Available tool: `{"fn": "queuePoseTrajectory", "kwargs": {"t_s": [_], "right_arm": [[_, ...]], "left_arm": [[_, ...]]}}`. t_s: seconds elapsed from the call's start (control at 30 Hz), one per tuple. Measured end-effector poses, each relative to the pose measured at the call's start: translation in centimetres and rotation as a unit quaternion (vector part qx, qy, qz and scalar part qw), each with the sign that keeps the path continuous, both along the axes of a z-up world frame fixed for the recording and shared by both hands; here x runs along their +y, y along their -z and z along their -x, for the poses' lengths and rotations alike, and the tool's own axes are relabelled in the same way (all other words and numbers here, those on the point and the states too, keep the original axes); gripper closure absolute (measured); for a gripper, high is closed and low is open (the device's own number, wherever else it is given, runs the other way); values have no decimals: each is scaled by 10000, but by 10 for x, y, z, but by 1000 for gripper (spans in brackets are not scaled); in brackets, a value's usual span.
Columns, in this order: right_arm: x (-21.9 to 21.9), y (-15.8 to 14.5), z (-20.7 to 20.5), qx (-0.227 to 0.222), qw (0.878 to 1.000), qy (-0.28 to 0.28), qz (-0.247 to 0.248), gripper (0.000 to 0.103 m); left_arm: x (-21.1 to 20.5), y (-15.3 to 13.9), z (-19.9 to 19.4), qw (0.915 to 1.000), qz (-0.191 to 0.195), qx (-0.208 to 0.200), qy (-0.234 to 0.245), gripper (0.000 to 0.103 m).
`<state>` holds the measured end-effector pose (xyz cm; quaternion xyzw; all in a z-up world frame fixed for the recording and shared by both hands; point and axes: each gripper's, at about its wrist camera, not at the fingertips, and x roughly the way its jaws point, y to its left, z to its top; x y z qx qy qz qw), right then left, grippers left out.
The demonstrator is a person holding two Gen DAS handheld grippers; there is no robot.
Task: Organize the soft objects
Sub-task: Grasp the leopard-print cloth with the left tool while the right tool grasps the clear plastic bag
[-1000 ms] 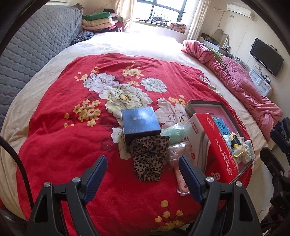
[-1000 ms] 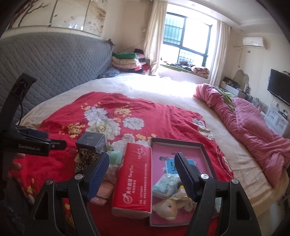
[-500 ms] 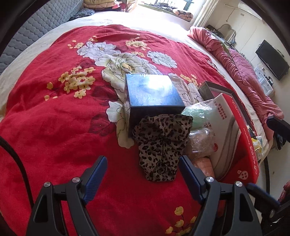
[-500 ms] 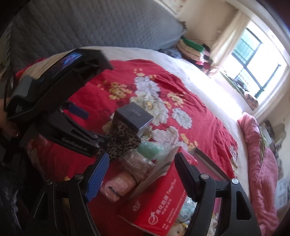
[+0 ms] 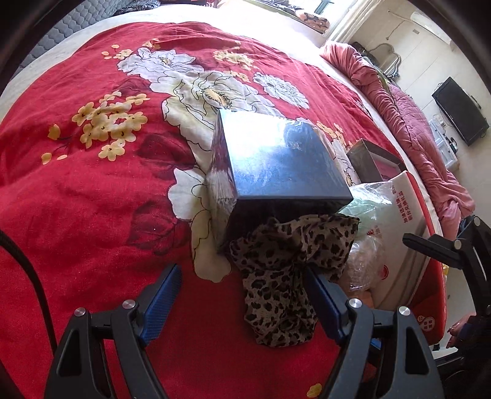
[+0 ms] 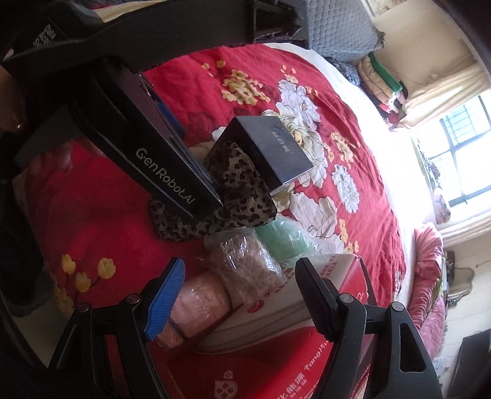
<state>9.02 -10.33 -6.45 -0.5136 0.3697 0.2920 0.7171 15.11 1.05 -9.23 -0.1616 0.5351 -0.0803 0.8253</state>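
Observation:
A leopard-print cloth [image 5: 285, 276] lies crumpled on the red floral bedspread [image 5: 92, 190], leaning on a dark box [image 5: 276, 162]. My left gripper [image 5: 242, 288] hovers open just in front of the cloth, whose lower part lies between the fingers, nearer the right one. In the right wrist view, a pink roll in plastic [image 6: 199, 304], a beige wrapped bundle [image 6: 245, 264] and a green wrapped bundle [image 6: 282, 239] lie beside a red and white tissue pack [image 6: 307, 343]. My right gripper [image 6: 237, 294] is open over the pink roll and the beige bundle. The left gripper's body hides part of the leopard cloth [image 6: 242, 196].
A grey tray [image 5: 368, 159] lies past the tissue pack [image 5: 402, 245]. A pink quilt [image 5: 414, 122] lies bunched along the bed's right side. A grey headboard [image 6: 337, 27], folded blankets [image 6: 380, 79] and a window [image 6: 460, 147] are further off. A hand [image 5: 460, 328] shows at the right edge.
Both grippers came down closer to the pile. The right gripper rolled strongly, so its view is tilted, and it now sits over the wrapped bundles. Both stayed open.

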Motion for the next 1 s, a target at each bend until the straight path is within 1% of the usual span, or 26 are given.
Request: {"fn": "queuePoseTrajectory", "kwargs": {"t_s": [0.1,0.17,0.23,0.3,0.5,0.57,0.63,0.67,0.7,0.73,0.77,0.8,0.83,0.87,0.9,0.93,0.97,1.0], "right_arm": [[3,8,-7,-11,9999,80,113,27],[5,13,-11,15,9998,147,154,31],[6,17,-15,63,9997,173,151,40],[8,22,-19,64,9994,231,239,45],[14,26,-28,194,9984,447,270,46],[14,26,-31,247,9980,554,167,48],[12,22,-34,275,9976,640,-17,53],[9,19,-33,286,9970,699,-139,54],[7,15,-34,325,9960,783,-288,56],[3,11,-35,430,9941,868,-496,59],[0,7,-35,540,9917,947,-687,60],[-3,2,-35,608,9892,1028,-855,75],[-6,-2,-35,636,9867,1112,-1002,79],[-9,-5,-34,707,9843,1184,-1101,79],[-11,-6,-33,735,9822,1259,-1187,82],[-13,-7,-33,758,9799,1332,-1276,84],[-14,-6,-33,812,9779,1393,-1332,88],[-16,-6,-34,834,9766,1440,-1362,89]], "left_arm": [[1,0,-1,10000,61,-31,45,23],[1,1,-3,9999,82,-40,66,24],[1,3,-5,9999,84,-58,87,24],[1,4,-6,9999,72,-66,102,24],[-3,8,-8,9998,-33,-107,141,24],[-5,8,-8,9997,-107,-132,160,24],[-8,9,-9,9995,-219,-151,170,25],[-9,8,-8,9993,-296,-162,154,27],[-10,8,-8,9991,-366,-169,136,33],[-10,8,-8,9989,-412,-174,110,38],[-10,8,-7,9988,-440,-174,80,41],[-10,8,-7,9988,-461,-164,50,47],[-9,9,-6,9989,-443,-163,49,54],[-9,9,-6,9990,-412,-159,67,60],[-9,9,-6,9992,-362,-148,85,72],[-9,9,-5,9990,-429,-147,56,78],[-9,10,-4,9986,-503,-167,39,81],[-7,10,-3,9986,-504,-171,28,86]]}}
